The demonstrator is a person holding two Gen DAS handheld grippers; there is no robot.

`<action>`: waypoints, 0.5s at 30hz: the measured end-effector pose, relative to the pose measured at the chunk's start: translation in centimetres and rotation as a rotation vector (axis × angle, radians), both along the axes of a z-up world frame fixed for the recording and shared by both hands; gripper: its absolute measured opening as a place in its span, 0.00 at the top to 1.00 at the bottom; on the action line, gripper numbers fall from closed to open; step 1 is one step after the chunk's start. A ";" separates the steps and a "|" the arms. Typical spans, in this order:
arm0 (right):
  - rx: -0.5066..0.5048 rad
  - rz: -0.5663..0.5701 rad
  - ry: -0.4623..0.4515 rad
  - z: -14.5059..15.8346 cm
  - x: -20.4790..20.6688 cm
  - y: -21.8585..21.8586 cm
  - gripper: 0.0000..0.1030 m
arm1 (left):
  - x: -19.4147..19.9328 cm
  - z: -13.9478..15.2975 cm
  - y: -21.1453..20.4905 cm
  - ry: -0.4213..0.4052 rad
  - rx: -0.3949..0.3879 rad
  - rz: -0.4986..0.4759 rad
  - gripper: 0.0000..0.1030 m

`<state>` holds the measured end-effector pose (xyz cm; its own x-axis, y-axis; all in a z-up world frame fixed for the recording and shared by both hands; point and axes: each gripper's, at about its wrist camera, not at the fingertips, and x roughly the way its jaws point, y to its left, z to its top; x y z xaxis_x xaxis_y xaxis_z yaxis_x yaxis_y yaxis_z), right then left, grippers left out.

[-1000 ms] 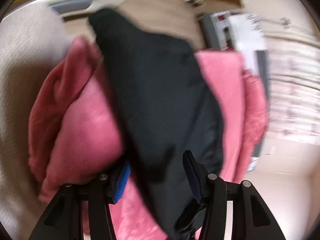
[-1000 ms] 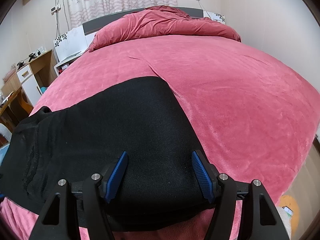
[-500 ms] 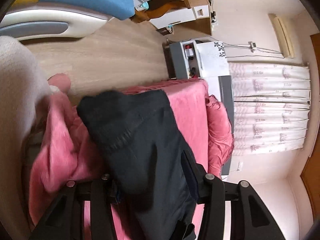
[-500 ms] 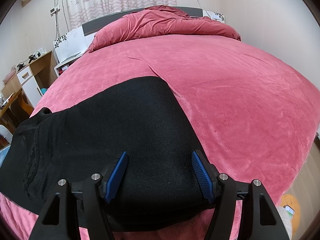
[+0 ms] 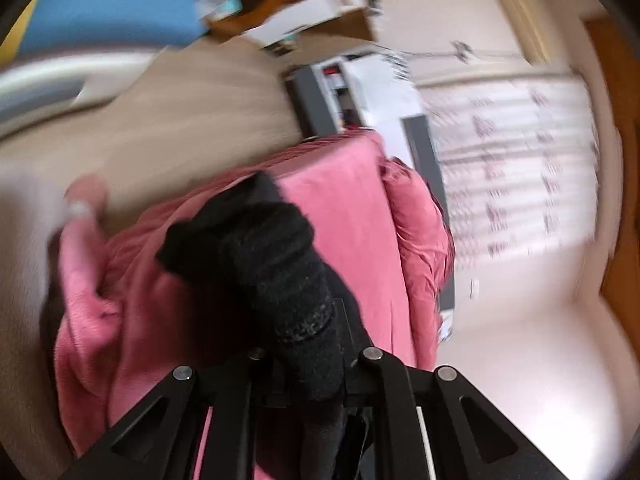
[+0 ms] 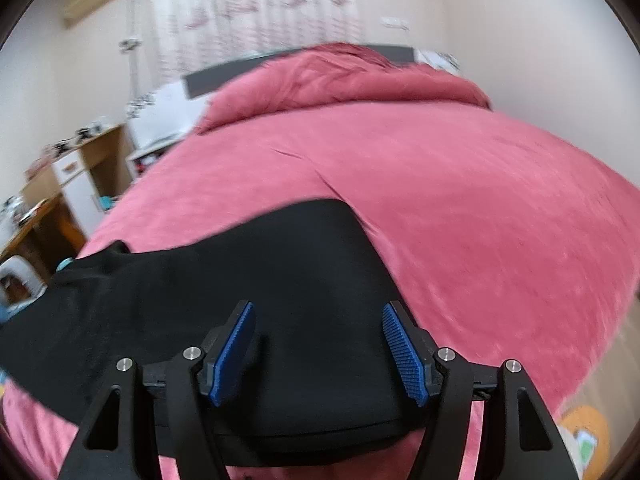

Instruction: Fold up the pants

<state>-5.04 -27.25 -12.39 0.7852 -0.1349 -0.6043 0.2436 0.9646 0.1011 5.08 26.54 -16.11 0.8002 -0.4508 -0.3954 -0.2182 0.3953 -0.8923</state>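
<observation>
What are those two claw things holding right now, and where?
The left gripper grips the black pants by a bunched ribbed end, likely the waistband. The right gripper holds nothing; its jaws stand open over the pants.

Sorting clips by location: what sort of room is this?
Most likely a bedroom: a large bed under a pink plush blanket, patterned white curtains behind its dark headboard, and a wooden desk beside it.

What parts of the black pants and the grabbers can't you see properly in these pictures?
- Left gripper, left wrist view: the bunched black knit pants cover its fingertips, so the grip itself is hidden.
- Pants, right wrist view: the left end runs off the picture's edge; the near edge sits behind the open right gripper.
- Pink bedspread and white patterned curtain, left wrist view: blurred by motion.
</observation>
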 end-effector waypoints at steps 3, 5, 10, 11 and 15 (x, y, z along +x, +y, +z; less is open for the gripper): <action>0.004 0.134 0.036 0.1 1.1 2.8 0.62 | 0.2 3.1 -1.5 -0.070 0.086 -0.058 0.87; 0.067 0.205 0.048 -0.1 1.6 4.1 0.64 | 0.4 5.1 -2.6 -0.122 0.137 -0.097 0.87; 0.188 0.341 0.099 -1.5 3.9 7.5 0.64 | 0.6 8.7 -5.3 -0.224 0.232 -0.178 0.87; 0.195 0.365 0.138 -2.3 4.6 8.2 0.63 | 0.7 9.4 -5.9 -0.245 0.242 -0.197 0.87; 0.160 0.379 0.178 -4.1 5.6 9.4 0.58 | 0.9 11.8 -8.2 -0.315 0.264 -0.262 0.87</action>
